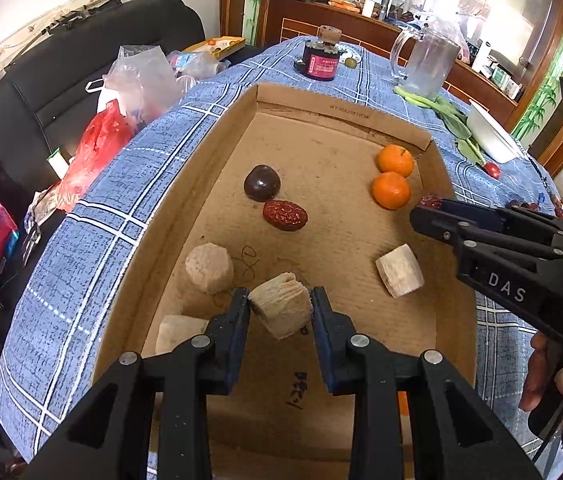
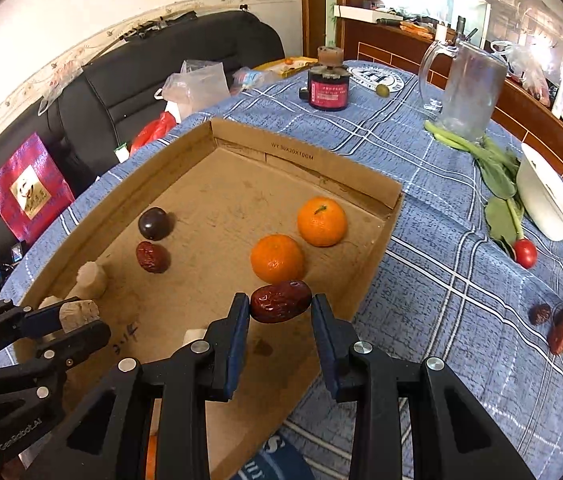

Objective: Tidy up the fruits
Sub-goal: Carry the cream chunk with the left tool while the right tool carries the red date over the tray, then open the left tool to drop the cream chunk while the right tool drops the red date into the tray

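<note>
Carrying two pieces over the cardboard box [image 1: 209,148], each clamped between narrow jaws.
Left gripper [image 1: 280,300] pinches a pale sugarcane chunk [image 1: 281,306] near its kind; right gripper [image 2: 280,306] grips a red jujube [image 2: 280,301] just before the oranges [image 2: 277,258], apparently sorting like with like.

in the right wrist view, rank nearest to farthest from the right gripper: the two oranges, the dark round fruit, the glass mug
1. Near orange, just beyond the right gripper, inside the box.
2. Far orange, by the box's right wall.
3. Dark round fruit, box's left side.
4. Glass mug, far right on the tablecloth.
</note>
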`<action>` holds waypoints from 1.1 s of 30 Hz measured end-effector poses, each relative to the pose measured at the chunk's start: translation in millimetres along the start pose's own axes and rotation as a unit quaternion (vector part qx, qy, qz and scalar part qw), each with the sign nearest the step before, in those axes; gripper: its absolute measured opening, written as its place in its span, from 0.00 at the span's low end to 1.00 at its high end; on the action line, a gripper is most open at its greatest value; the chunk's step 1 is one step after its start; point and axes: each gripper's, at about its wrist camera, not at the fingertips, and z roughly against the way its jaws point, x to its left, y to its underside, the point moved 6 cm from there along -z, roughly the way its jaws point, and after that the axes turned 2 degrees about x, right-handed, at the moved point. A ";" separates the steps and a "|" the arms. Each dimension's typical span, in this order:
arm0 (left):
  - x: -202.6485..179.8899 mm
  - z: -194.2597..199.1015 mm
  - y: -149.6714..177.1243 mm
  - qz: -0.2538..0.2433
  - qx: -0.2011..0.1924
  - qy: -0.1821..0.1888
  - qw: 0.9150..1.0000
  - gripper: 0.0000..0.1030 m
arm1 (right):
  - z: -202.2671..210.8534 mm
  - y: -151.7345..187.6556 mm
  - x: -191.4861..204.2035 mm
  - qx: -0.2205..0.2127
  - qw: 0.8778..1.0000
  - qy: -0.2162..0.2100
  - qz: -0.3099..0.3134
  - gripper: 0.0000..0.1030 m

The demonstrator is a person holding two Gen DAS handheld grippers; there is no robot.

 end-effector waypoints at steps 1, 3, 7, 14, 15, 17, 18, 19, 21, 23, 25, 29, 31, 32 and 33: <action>0.1 -1.5 -0.7 0.000 0.001 0.000 1.000 0.29 | -1.6 -0.2 -0.6 0.001 1.000 0.000 0.001 0.34; -1.1 -3.3 -2.3 -0.003 0.001 -0.003 1.000 0.29 | -6.1 -1.6 -1.3 0.004 1.000 -0.001 0.001 0.34; -1.4 -9.4 -3.3 -0.006 0.007 -0.012 1.000 0.29 | -11.4 -2.5 0.4 0.007 1.000 -0.006 0.005 0.34; -7.9 -14.3 -4.2 -0.021 0.002 -0.027 0.999 0.29 | -17.7 -0.8 5.5 0.010 1.000 -0.001 0.025 0.34; -8.9 -14.7 -3.9 -0.024 0.002 -0.028 0.999 0.29 | -18.1 -1.0 5.8 0.009 1.000 0.003 0.028 0.34; -10.7 -15.6 -3.9 -0.029 0.000 -0.033 0.999 0.29 | -18.1 -0.8 5.6 0.008 0.999 0.005 0.031 0.34; -11.8 -16.1 -3.8 -0.034 -0.002 -0.038 0.999 0.29 | -18.0 -0.6 5.6 0.007 0.999 0.005 0.032 0.34; -11.8 -16.6 -4.1 -0.037 -0.002 -0.041 0.998 0.29 | -18.0 -0.5 5.3 0.007 0.999 0.006 0.032 0.34; -12.1 -16.6 -3.7 -0.038 -0.001 -0.039 0.998 0.30 | -17.6 0.0 5.7 0.007 0.999 0.008 0.034 0.34; -10.7 -15.2 -3.5 -0.039 -0.003 -0.045 0.998 0.35 | -17.5 0.4 6.2 0.008 0.999 0.010 0.036 0.34; -8.7 -12.7 -3.0 -0.038 -0.007 -0.049 0.998 0.39 | -16.7 0.9 7.4 0.008 0.999 0.014 0.039 0.34; -4.7 -8.6 -0.5 -0.035 -0.008 -0.051 0.998 0.41 | -12.1 1.8 6.9 0.006 0.999 0.017 0.035 0.34; -2.9 -6.2 1.0 -0.032 -0.009 -0.051 0.998 0.42 | -7.5 2.2 6.1 0.003 0.999 0.019 0.031 0.34; -2.2 -4.5 1.8 -0.031 -0.010 -0.051 0.998 0.42 | -5.6 2.7 5.5 0.002 0.999 0.020 0.029 0.34; -2.1 -3.7 2.4 -0.029 -0.010 -0.050 0.998 0.43 | -3.5 3.3 4.7 0.002 0.999 0.021 0.027 0.34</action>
